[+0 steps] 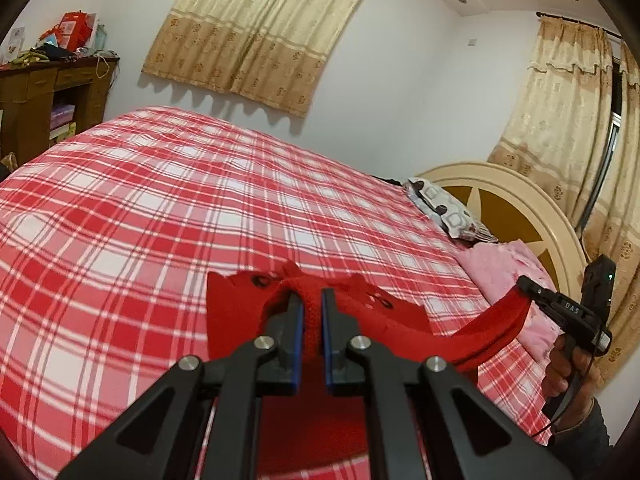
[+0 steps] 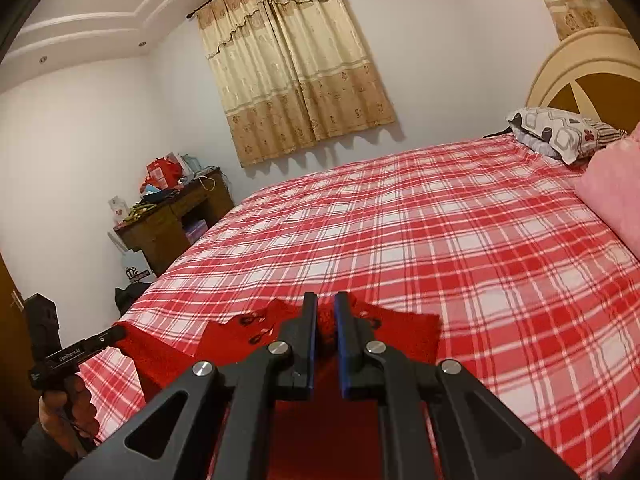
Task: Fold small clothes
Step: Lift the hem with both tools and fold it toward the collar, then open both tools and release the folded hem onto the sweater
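A small red knitted garment (image 1: 236,312) with dark embroidered marks is held up over the red plaid bed (image 1: 160,208). My left gripper (image 1: 311,300) is shut on a bunched edge of it. My right gripper (image 2: 326,304) is shut on another edge of the same garment (image 2: 404,332). In the left wrist view the right gripper (image 1: 528,286) shows at the right, with the red cloth stretched to it. In the right wrist view the left gripper (image 2: 116,334) shows at the lower left, also holding the cloth. The garment hangs stretched between both grippers.
A patterned pillow (image 1: 444,208) and a pink blanket (image 1: 496,268) lie by the round headboard (image 1: 520,200). A cluttered wooden desk (image 1: 48,92) stands beyond the bed's far left. Curtains (image 1: 260,28) hang on the wall.
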The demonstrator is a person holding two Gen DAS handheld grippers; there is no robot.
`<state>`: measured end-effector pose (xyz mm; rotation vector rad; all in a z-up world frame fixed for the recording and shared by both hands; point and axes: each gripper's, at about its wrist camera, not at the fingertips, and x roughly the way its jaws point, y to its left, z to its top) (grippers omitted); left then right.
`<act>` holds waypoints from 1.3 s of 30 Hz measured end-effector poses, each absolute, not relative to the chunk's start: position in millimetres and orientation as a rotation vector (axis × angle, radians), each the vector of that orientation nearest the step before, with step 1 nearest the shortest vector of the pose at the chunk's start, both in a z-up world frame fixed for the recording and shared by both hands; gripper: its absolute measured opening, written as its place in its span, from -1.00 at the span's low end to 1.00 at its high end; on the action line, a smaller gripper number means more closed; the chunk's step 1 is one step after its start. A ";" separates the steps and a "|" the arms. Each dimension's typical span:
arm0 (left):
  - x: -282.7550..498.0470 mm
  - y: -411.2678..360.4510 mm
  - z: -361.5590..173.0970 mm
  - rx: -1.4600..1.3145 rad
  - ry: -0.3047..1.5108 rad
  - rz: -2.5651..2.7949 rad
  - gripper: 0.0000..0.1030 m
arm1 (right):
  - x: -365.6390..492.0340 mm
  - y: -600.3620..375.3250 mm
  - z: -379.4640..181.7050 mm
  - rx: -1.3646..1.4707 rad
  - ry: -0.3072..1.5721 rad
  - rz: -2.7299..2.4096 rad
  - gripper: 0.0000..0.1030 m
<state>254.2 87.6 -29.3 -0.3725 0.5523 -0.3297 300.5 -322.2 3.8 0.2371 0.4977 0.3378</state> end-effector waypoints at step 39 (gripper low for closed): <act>339.6 65.6 -122.7 -0.019 0.798 -0.176 0.31 | 429.2 -246.4 -138.8 -0.141 1.040 0.301 0.22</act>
